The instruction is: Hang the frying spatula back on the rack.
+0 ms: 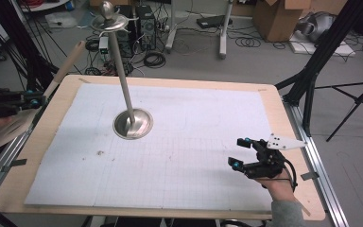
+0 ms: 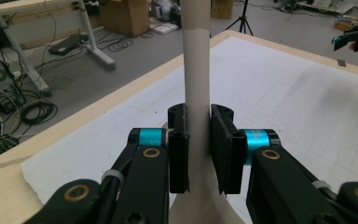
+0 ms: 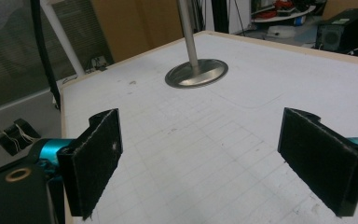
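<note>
The left claw (image 2: 199, 149) is pinching a pale shoehorn (image 2: 196, 60) at the left edge of the surface (image 1: 283, 118). The right claw (image 3: 214, 163) is hovering spread wide, well apart from the metal stand (image 1: 132, 124).

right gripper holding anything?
No: in the right gripper view, the right gripper has its jaws wide apart over the white mat, nothing between them.
</note>
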